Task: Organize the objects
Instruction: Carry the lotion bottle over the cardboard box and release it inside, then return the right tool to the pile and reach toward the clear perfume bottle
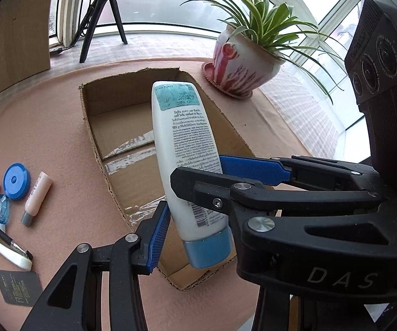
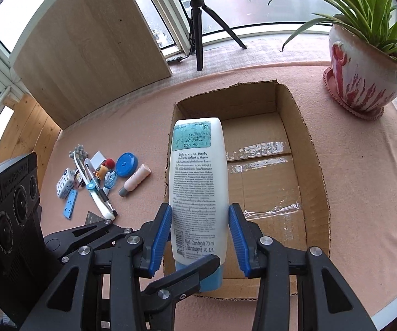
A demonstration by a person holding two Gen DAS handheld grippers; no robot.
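A white lotion tube (image 1: 187, 154) with a blue cap is held over an open cardboard box (image 1: 99, 110). In the right wrist view the tube (image 2: 198, 182) stands between my right gripper's (image 2: 200, 237) blue pads, which close on its sides. In the left wrist view one blue pad (image 1: 158, 237) of my left gripper (image 1: 195, 209) sits at the tube's lower left; the other gripper's blue pad (image 1: 251, 167) crosses from the right. A left finger (image 2: 187, 275) crosses under the tube near its cap. The box (image 2: 314, 171) holds nothing else.
A pile of small items lies left of the box: a blue round case (image 2: 126, 164), a pink tube (image 2: 135, 180), a pen (image 2: 103, 193), a dotted cube (image 2: 64, 186). A potted plant (image 2: 364, 69) stands at the back right. A wooden board (image 2: 88, 47) and tripod (image 2: 198, 27) stand behind.
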